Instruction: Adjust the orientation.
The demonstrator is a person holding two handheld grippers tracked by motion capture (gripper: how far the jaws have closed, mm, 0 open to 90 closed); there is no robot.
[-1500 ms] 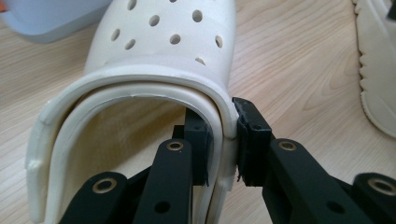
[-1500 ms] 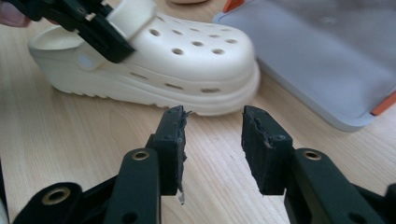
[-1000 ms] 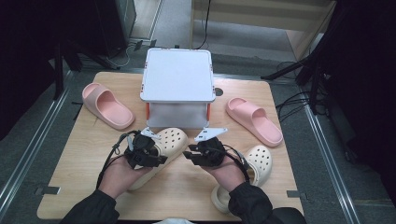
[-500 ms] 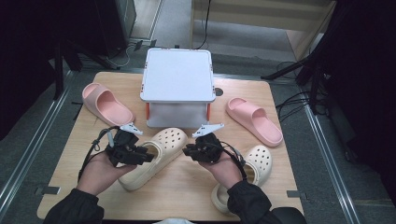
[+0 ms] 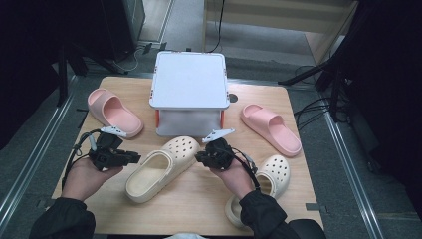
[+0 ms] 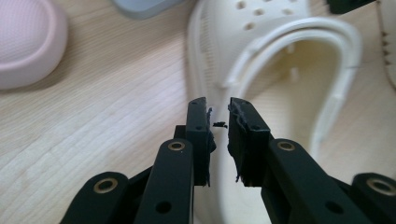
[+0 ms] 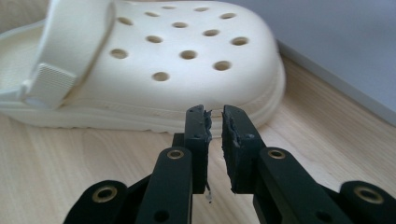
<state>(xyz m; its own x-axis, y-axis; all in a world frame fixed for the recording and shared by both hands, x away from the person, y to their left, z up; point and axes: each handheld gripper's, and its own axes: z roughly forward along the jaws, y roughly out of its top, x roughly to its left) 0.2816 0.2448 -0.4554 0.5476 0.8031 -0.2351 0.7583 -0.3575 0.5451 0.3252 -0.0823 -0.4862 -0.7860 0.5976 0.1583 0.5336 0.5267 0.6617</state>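
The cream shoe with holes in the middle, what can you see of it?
The cream shoe looks like soft foam: a clog with round holes over its toe and a strap folded forward. It lies sole-down on the wooden table, toe towards the white box, between both grippers. Nothing grips it.

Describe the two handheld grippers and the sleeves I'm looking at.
Both the left gripper and right gripper are black, each with a pale three-cornered plate on top and a trailing black cable. Their jaws are black with brass-coloured pivot rivets and frayed black pads. The sleeves are black.
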